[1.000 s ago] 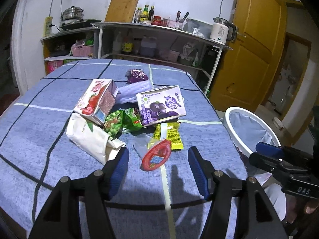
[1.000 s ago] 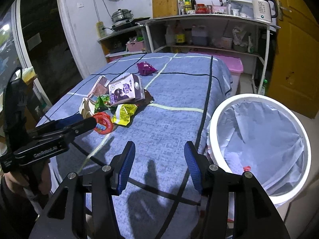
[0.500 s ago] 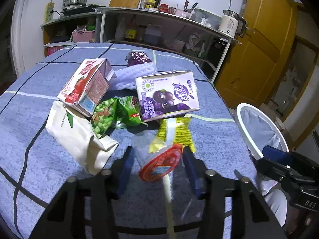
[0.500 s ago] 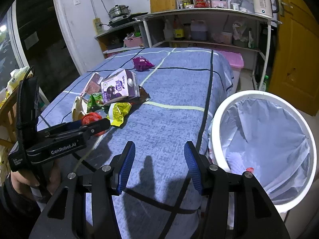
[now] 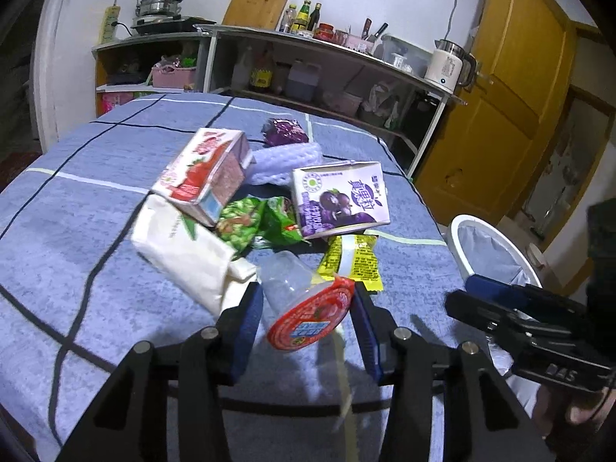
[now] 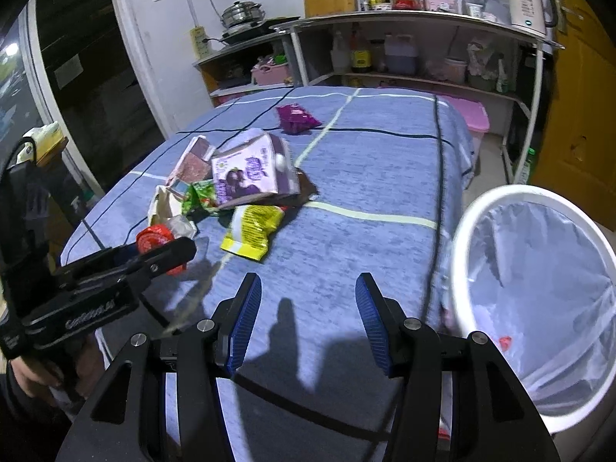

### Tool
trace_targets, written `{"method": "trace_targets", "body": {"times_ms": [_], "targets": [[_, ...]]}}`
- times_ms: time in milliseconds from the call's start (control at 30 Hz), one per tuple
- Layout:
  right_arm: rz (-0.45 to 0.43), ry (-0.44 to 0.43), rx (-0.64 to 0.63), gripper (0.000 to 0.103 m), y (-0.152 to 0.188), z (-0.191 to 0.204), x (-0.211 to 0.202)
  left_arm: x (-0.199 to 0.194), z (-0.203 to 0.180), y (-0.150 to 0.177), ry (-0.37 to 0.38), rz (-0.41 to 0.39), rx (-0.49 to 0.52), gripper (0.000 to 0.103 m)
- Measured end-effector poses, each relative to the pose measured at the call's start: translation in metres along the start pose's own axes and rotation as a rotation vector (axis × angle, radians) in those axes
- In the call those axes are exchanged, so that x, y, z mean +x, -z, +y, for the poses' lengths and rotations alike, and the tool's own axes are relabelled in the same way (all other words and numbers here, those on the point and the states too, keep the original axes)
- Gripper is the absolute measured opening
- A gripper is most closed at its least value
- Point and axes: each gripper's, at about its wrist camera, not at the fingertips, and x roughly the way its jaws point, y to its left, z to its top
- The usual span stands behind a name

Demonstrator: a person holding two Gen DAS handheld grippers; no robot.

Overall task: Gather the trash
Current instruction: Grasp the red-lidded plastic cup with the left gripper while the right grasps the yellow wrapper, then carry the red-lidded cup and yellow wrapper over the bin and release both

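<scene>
1. The left gripper [image 5: 306, 321] has its blue fingers closed on a clear plastic cup [image 5: 292, 285] with a red foil lid; the lid's print is too small to read.
2. The side of the left gripper body reads roughly "GenRobot.AI" in the right wrist view, blurred.
3. The right gripper [image 6: 308, 317] is open and empty above the blue checked surface [image 6: 365, 177]; its body shows "DAS" in the left wrist view.
4. Just beyond the cup lies the pile: a purple grape carton [image 5: 338, 200] with Chinese characters, a red strawberry carton [image 5: 204, 173], a green snack bag [image 5: 258, 223], a yellow wrapper [image 5: 356, 261] and a white paper bag [image 5: 184, 250].
5. A purple packet [image 5: 285, 131] lies apart, farther back.
6. The white-rimmed bin [image 6: 539, 300] with a pale liner stands beside the surface's right edge, a small red scrap inside.
</scene>
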Motion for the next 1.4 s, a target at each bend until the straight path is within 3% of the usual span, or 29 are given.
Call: {"method": "trace_targets", "body": {"times_ms": [400,500,867,933,1000,1400], "targets": [[0.065,-0.048,-0.004,0.053,-0.025,0.034,0.051,-0.015,0.030,0.000,0.008,-0.032,-0.049,0.048],[0.075,-0.037,0.023,0.059,-0.031,0.035,0.061,-0.015,0.036,0.001,0.017,-0.035,-0.056,0.048],[0.102,0.013,0.050,0.059,-0.044,0.043,0.083,-0.012,0.043,0.004,0.058,-0.026,-0.057,0.048],[0.099,0.022,0.050,0.054,-0.043,0.042,0.082,-0.012,0.044,0.005,0.061,-0.024,-0.057,0.048],[0.099,0.037,0.044,0.043,-0.042,0.041,0.081,-0.012,0.043,0.005,0.061,-0.023,-0.056,0.048],[0.098,0.010,0.053,0.039,-0.020,0.026,0.050,-0.020,0.018,0.006,0.063,-0.024,-0.012,0.048]]}}
